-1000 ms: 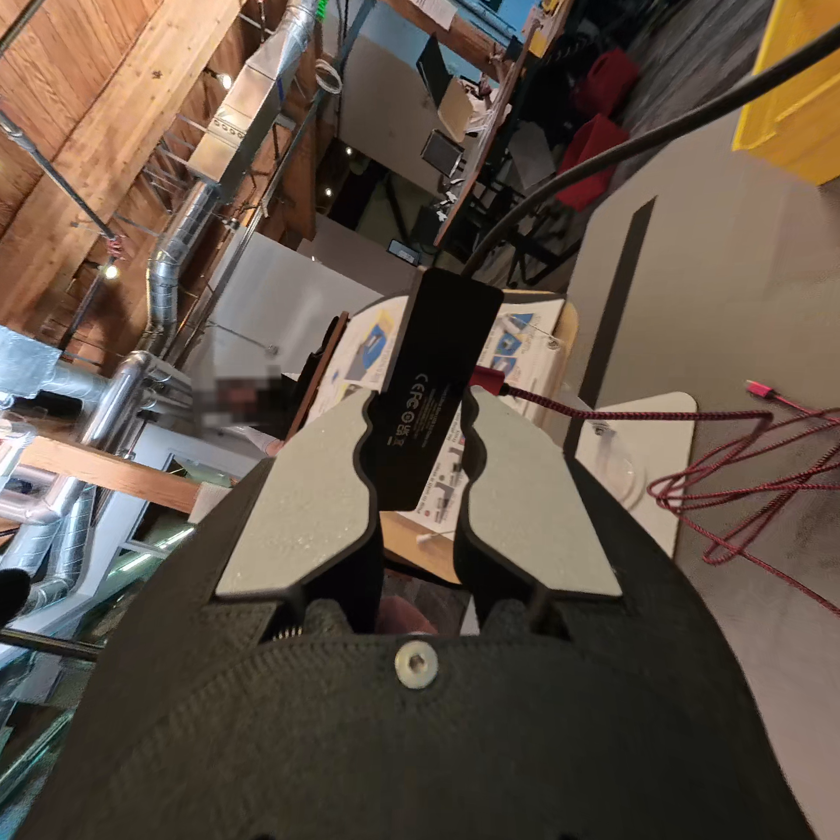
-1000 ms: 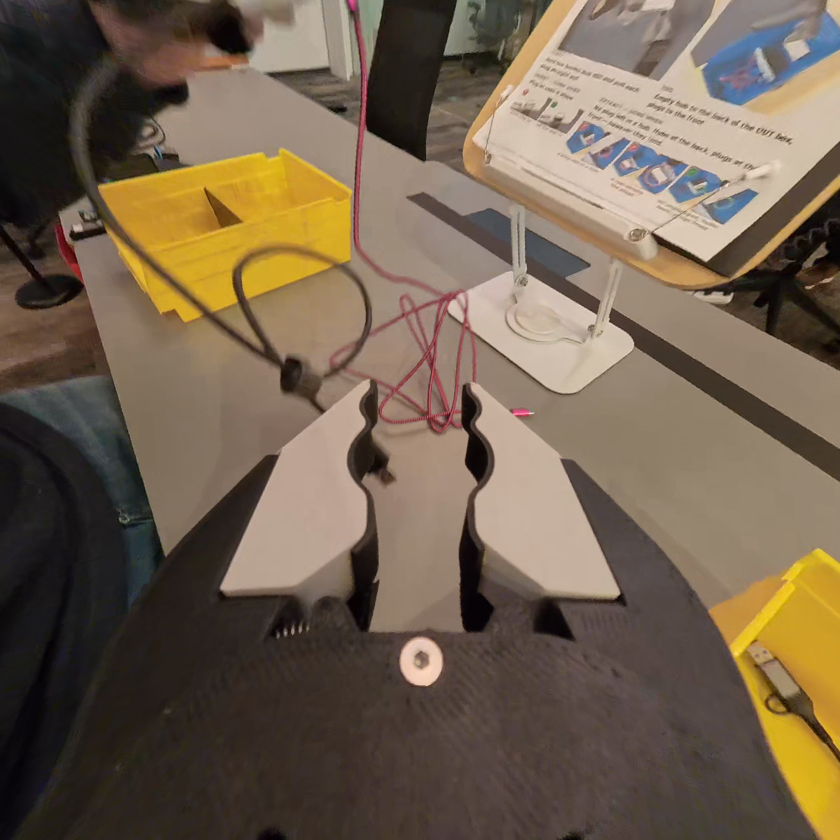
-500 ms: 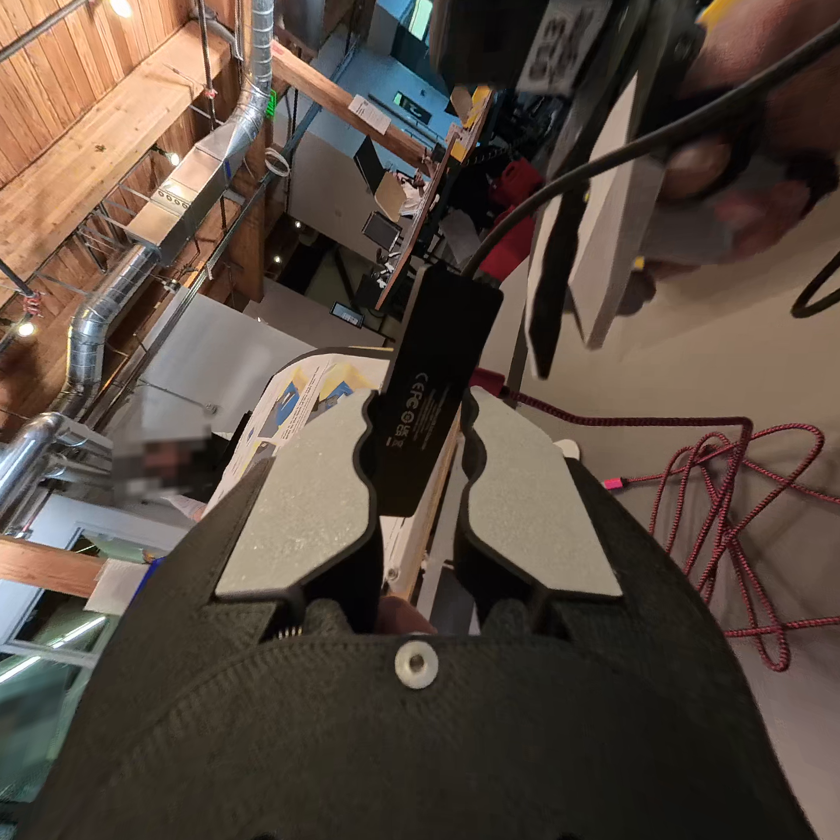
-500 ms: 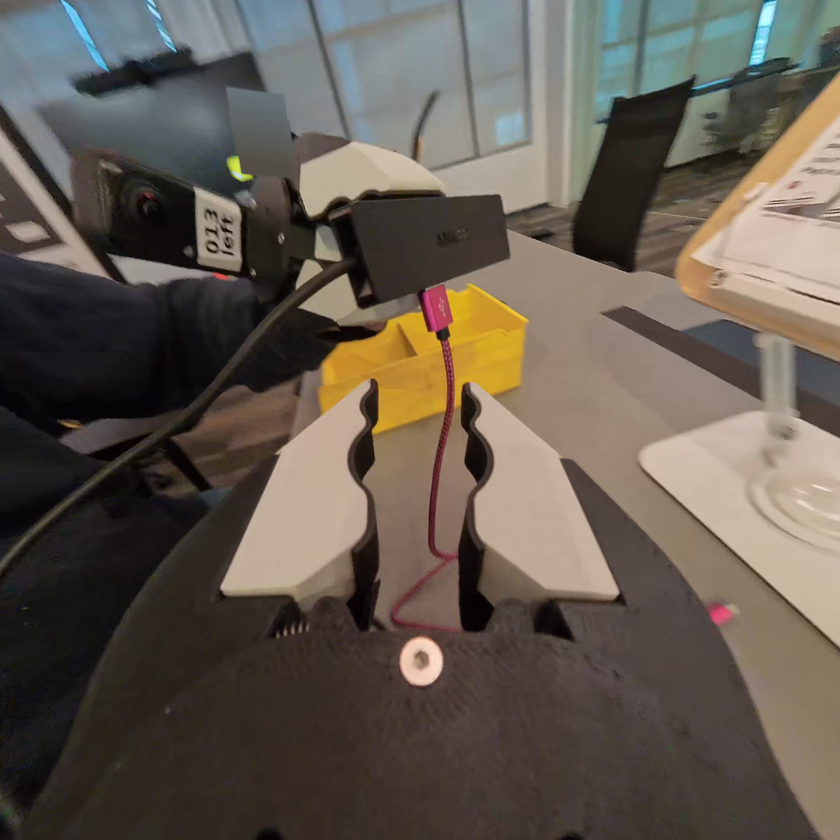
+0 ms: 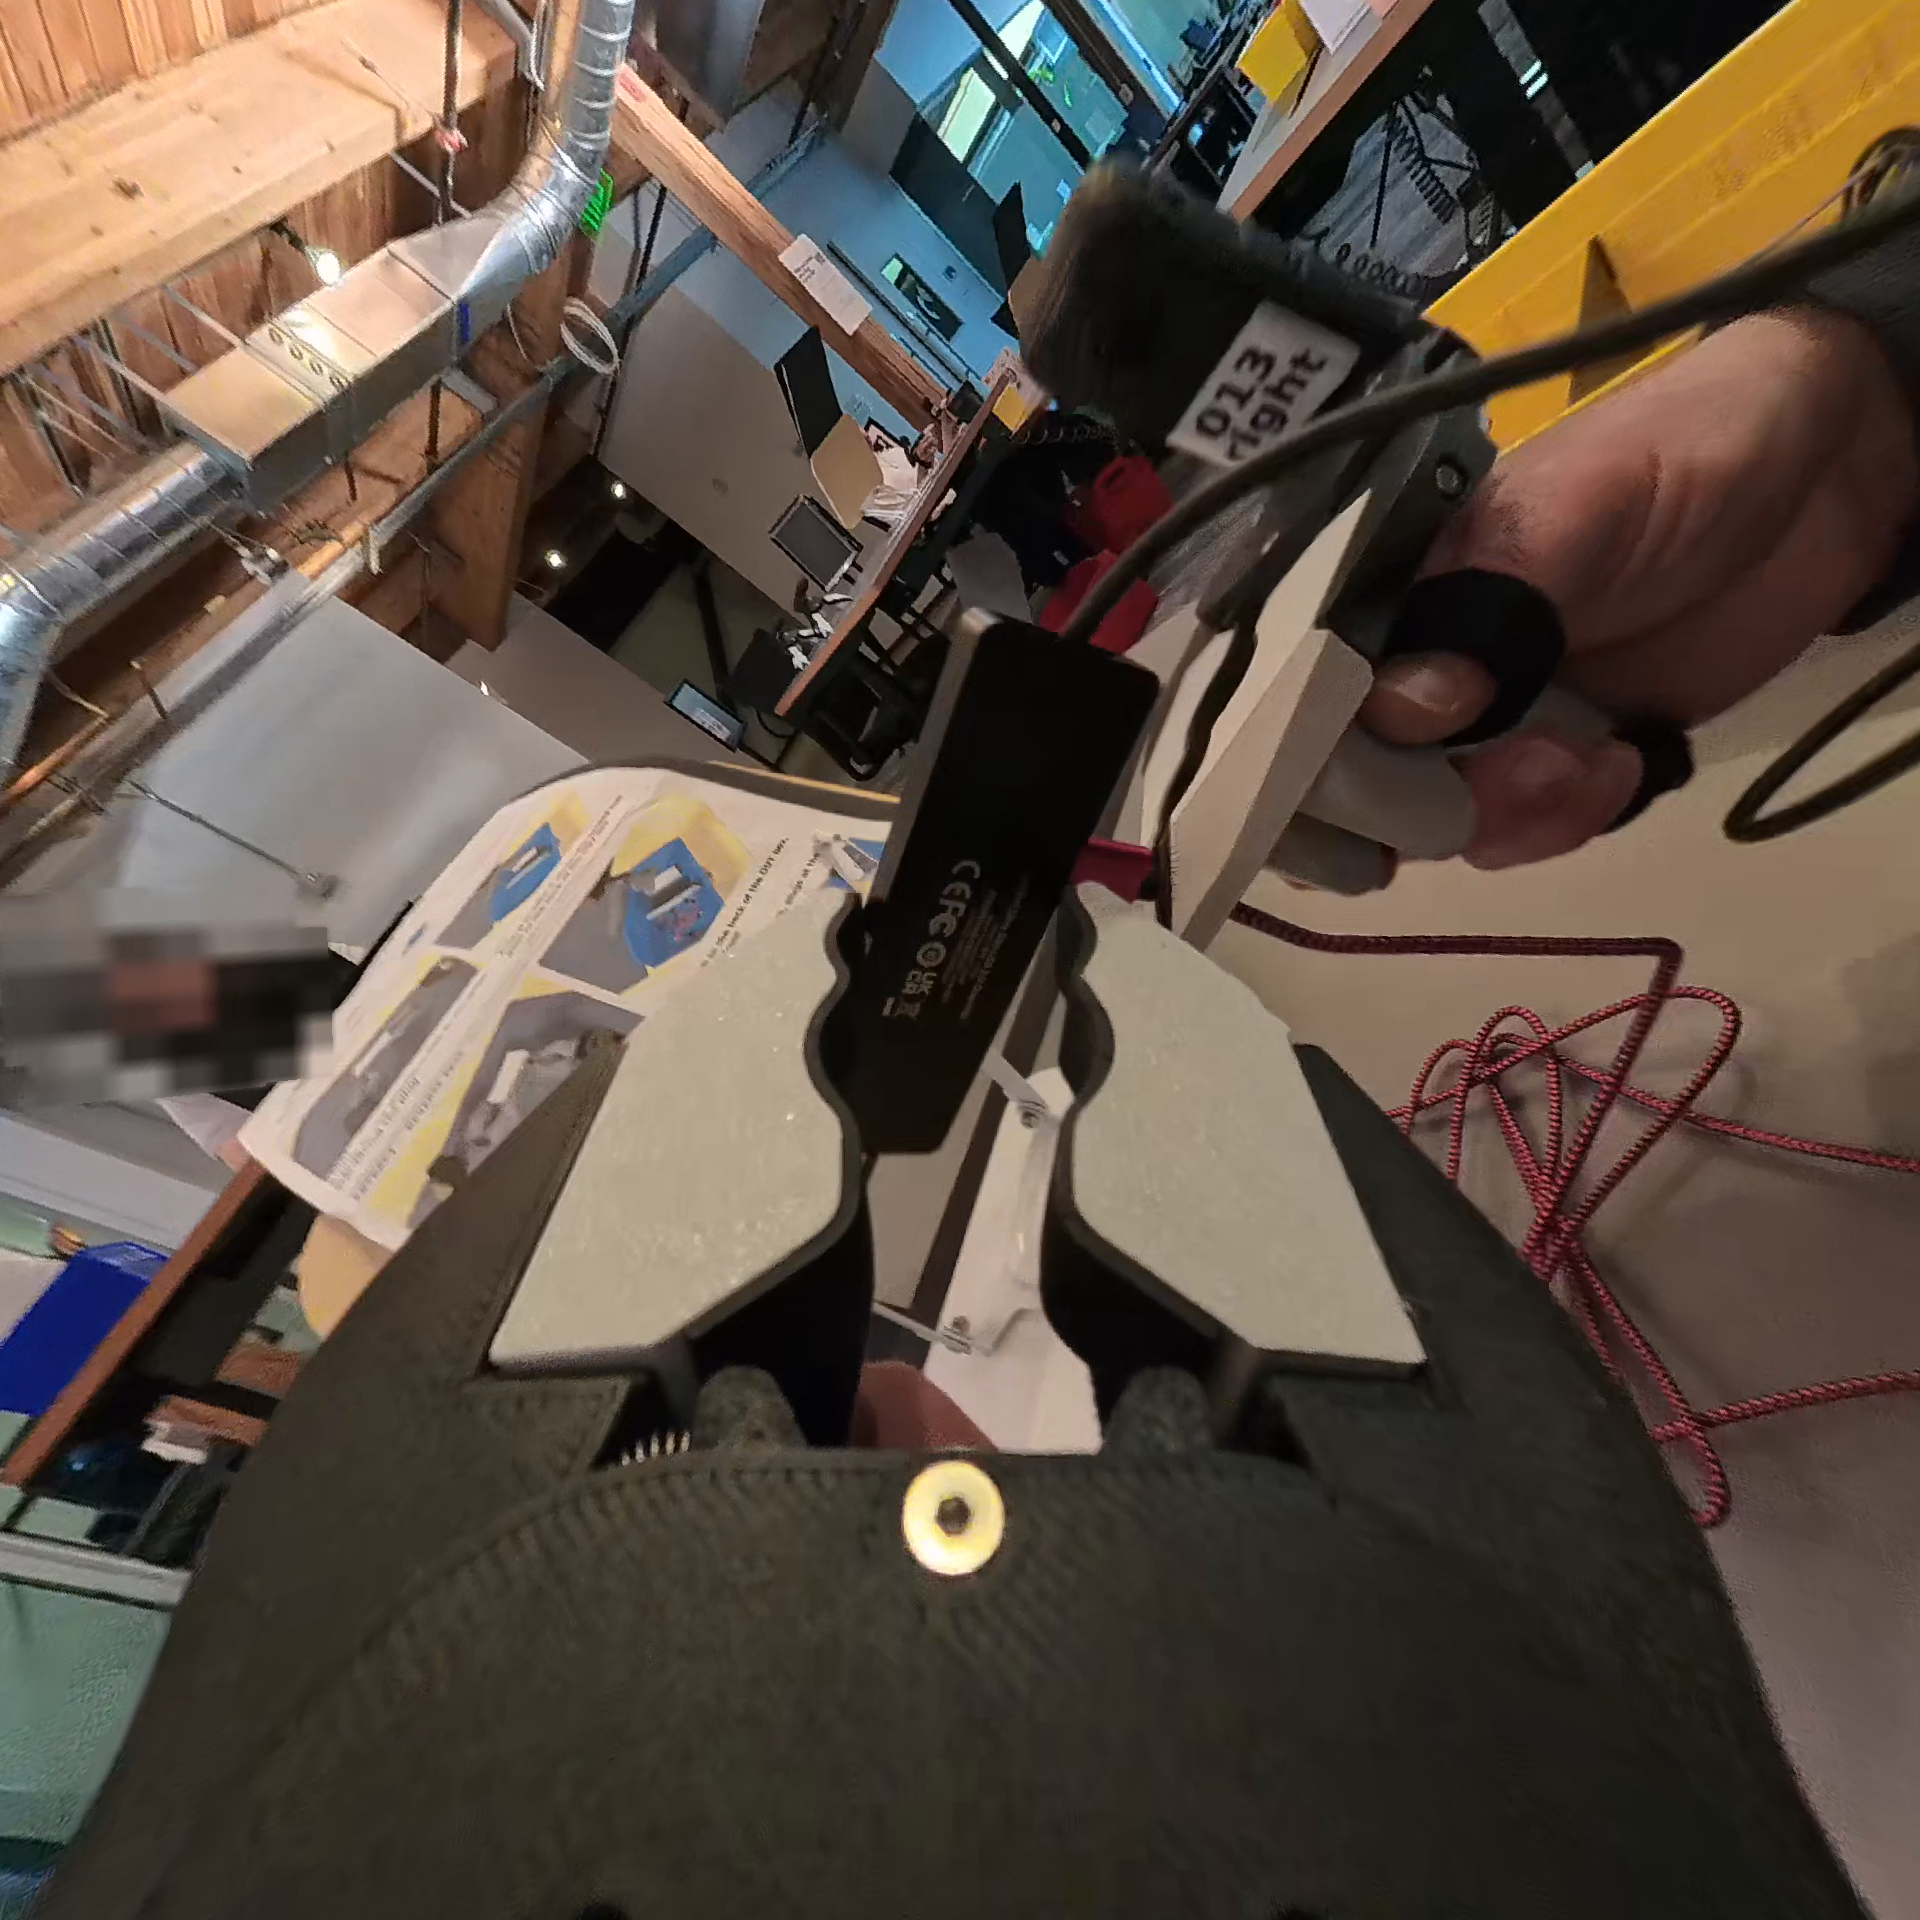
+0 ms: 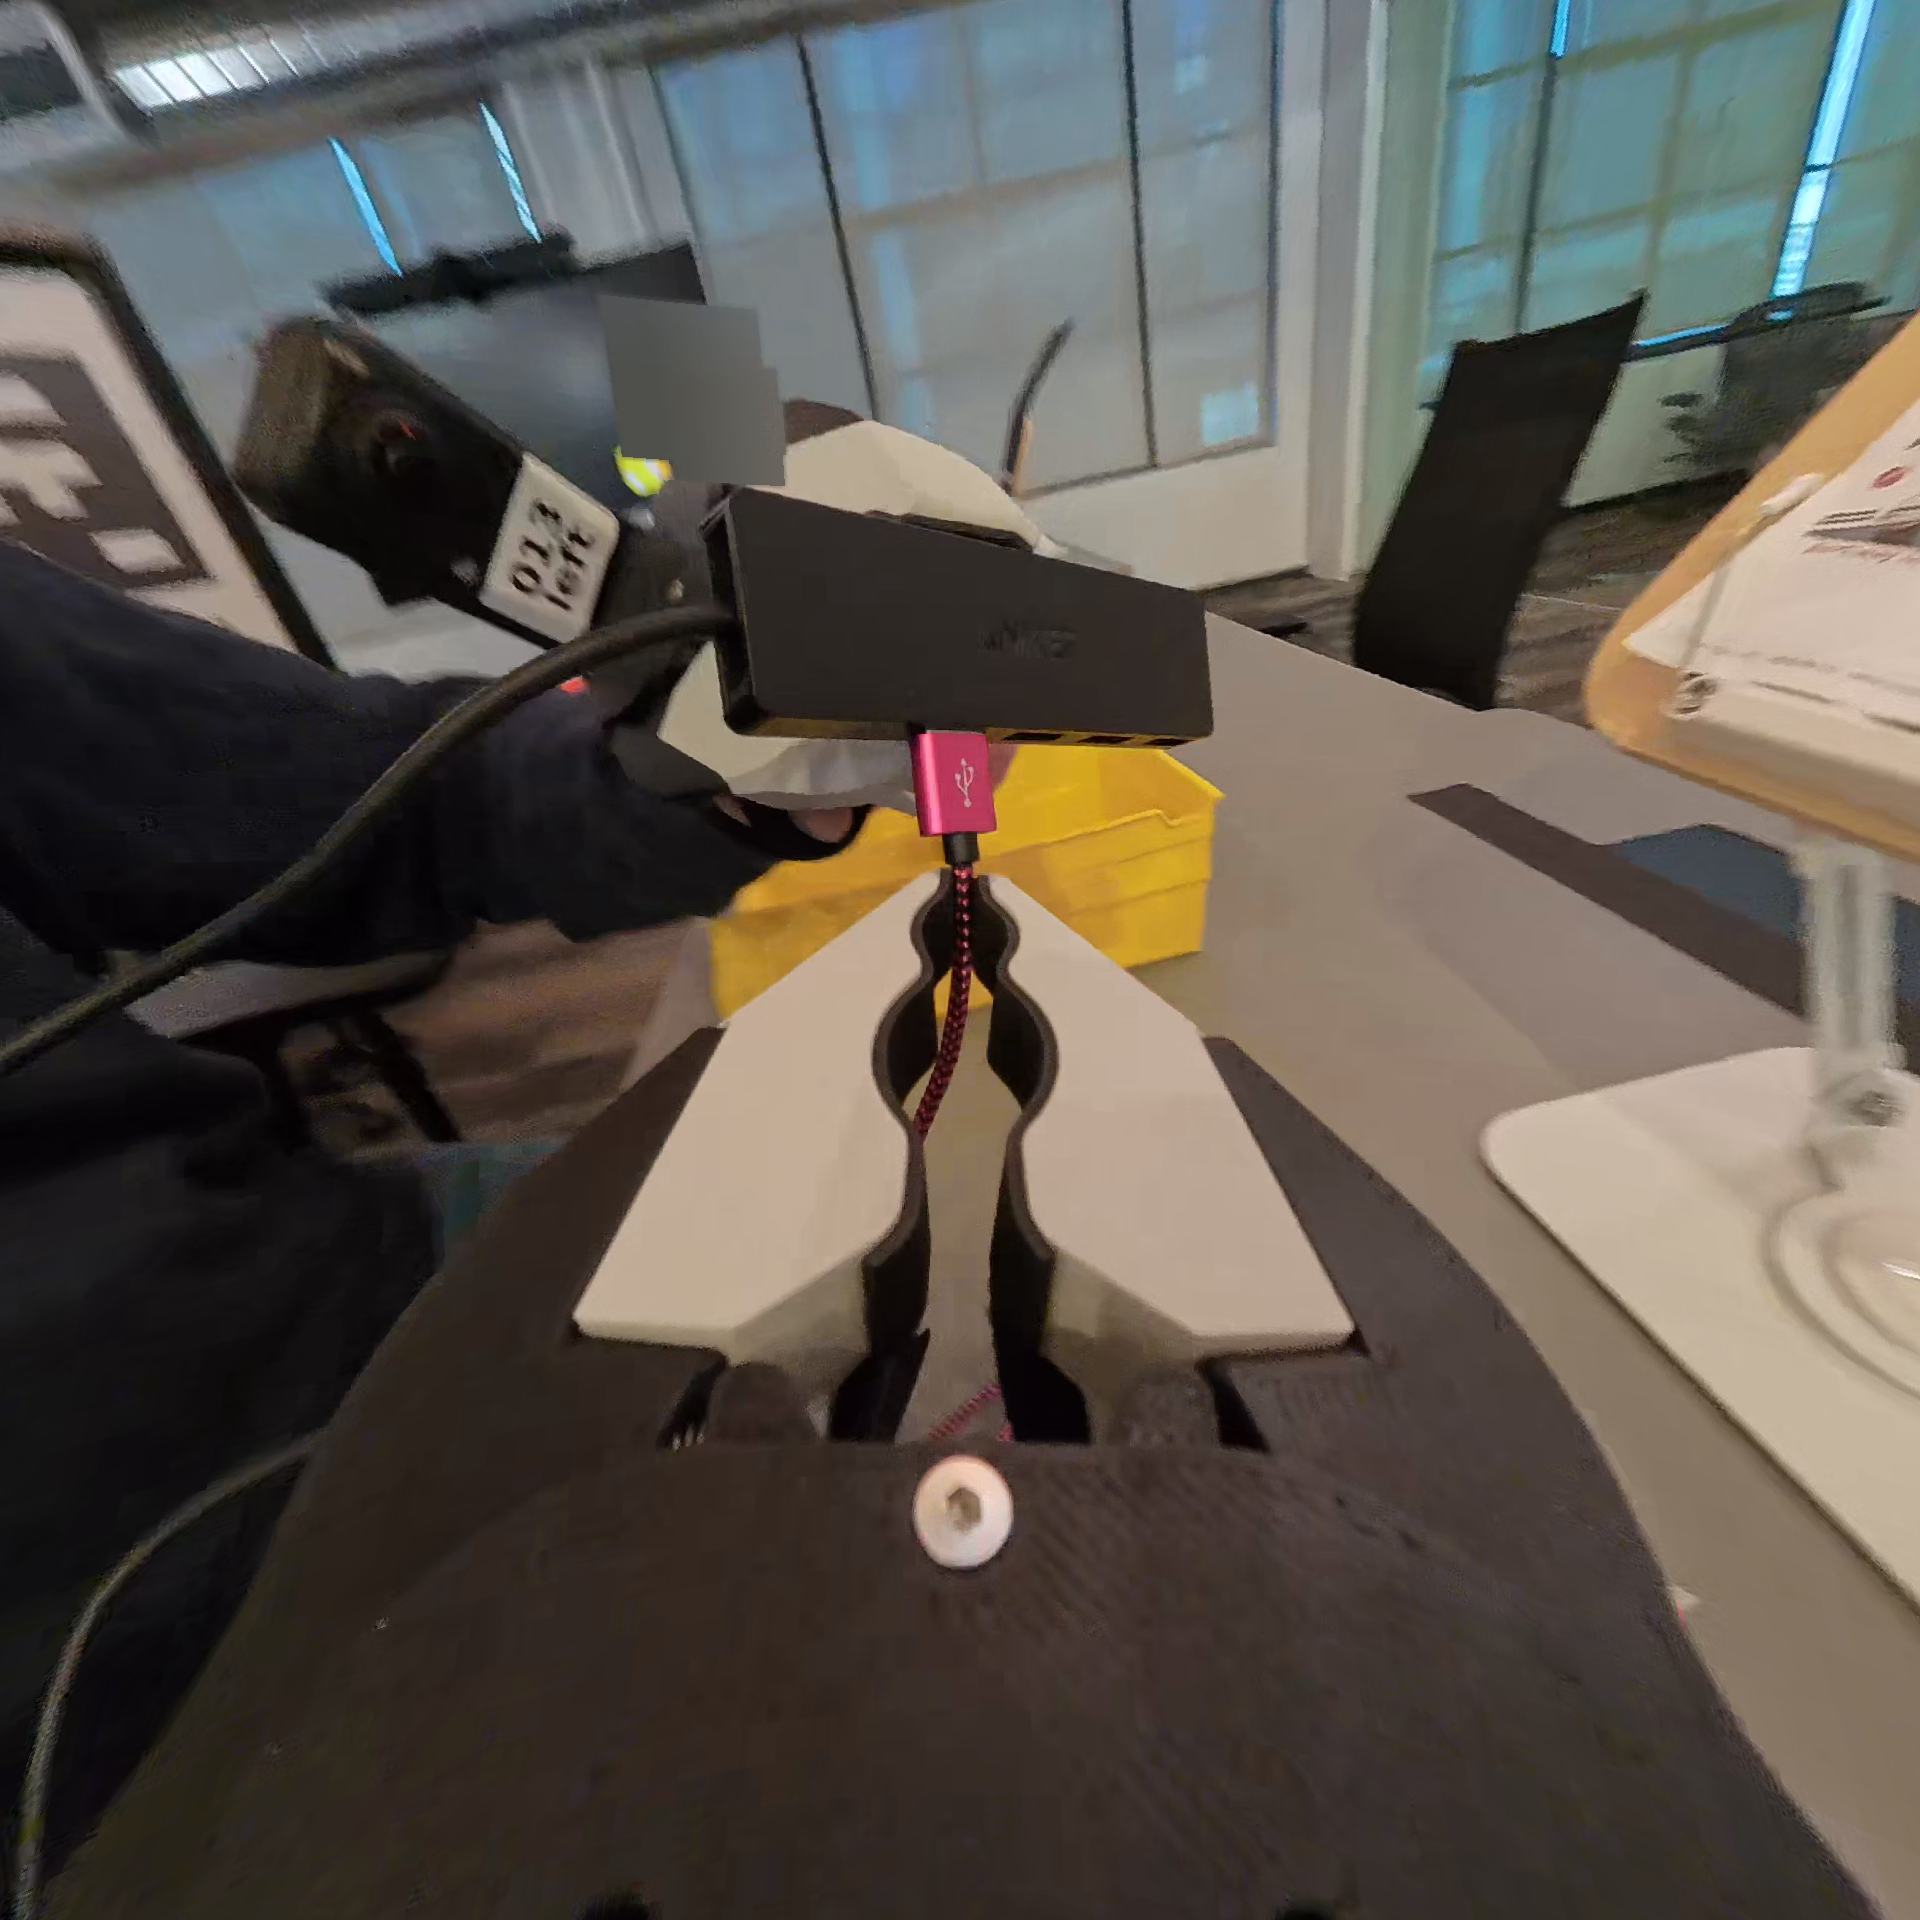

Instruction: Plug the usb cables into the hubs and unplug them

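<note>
My left gripper (image 5: 956,966) is shut on a black USB hub (image 5: 997,831) and holds it up in the air. The hub also shows in the right wrist view (image 6: 956,634), lying across the frame with its ports facing down. A pink USB plug (image 6: 953,795) sits in the leftmost port. Its red braided cable (image 6: 956,997) runs down between my right gripper's jaws. My right gripper (image 6: 961,899) is shut on that cable just below the plug. In the left wrist view the right gripper's white finger (image 5: 1268,769) stands beside the hub at the plug (image 5: 1117,862).
The red cable lies in loose coils (image 5: 1558,1143) on the grey table. The hub's own black cable (image 6: 416,748) trails to the left. A yellow bin (image 6: 1091,862) stands behind the hub. An instruction board (image 6: 1766,644) on a white stand base (image 6: 1662,1195) is at the right.
My right gripper has moved up to the hub and its jaws have closed around the red cable under the plug. My left gripper still holds the hub.
</note>
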### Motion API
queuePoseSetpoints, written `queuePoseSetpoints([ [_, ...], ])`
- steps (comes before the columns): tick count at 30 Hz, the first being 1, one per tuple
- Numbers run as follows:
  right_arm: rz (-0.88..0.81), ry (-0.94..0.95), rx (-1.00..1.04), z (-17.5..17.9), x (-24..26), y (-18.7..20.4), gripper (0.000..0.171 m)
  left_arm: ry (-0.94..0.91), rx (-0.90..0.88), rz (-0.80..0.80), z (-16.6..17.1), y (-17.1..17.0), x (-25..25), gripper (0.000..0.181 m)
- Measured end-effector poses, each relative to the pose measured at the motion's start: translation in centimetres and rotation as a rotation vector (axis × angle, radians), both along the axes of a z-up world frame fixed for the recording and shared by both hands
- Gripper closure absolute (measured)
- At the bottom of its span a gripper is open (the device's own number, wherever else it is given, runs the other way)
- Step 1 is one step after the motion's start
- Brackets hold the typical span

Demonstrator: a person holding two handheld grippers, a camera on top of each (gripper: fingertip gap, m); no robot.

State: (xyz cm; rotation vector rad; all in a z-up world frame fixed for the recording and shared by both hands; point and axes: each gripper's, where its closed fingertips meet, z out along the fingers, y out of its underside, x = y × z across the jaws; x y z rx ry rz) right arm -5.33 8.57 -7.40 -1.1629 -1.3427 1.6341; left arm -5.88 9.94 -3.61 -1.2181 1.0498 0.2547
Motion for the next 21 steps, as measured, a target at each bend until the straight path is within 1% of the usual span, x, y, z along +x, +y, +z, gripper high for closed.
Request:
queuePoseSetpoints([
  [1, -0.036, -0.024, 0.052, -0.1, 0.0, 0.3, 0.171, -0.016, -0.021, 0.000, -0.2, 0.0, -0.2, 0.146],
  [3, -0.125, -0.079, 0.198, -0.6, 0.1, 1.3, 0.171, -0.047, -0.071, -0.001, -0.3, -0.1, -0.7, 0.140],
  [4, -0.168, -0.115, 0.289, -0.9, 0.2, 1.8, 0.171, -0.064, -0.110, 0.003, -0.5, -0.1, -1.0, 0.131],
  [6, -0.227, -0.175, 0.456, -1.2, 0.6, 2.5, 0.171, -0.123, -0.241, 0.005, -1.1, -0.1, -1.5, 0.102],
  [7, -0.246, -0.202, 0.516, -1.4, 0.8, 2.8, 0.171, -0.158, -0.297, -0.002, -1.4, -0.3, -1.6, 0.092],
  [11, -0.273, -0.268, 0.636, -1.6, 0.9, 3.5, 0.171, -0.215, -0.438, -0.037, -2.0, -0.8, -1.1, 0.055],
  [14, -0.258, -0.306, 0.668, -1.9, 0.9, 3.4, 0.171, -0.199, -0.483, -0.048, -2.7, -0.7, -0.2, 0.037],
  [21, -0.187, -0.397, 0.707, -3.6, 0.7, 2.2, 0.171, -0.116, -0.489, -0.031, -4.1, 0.7, 0.4, 0.035],
])
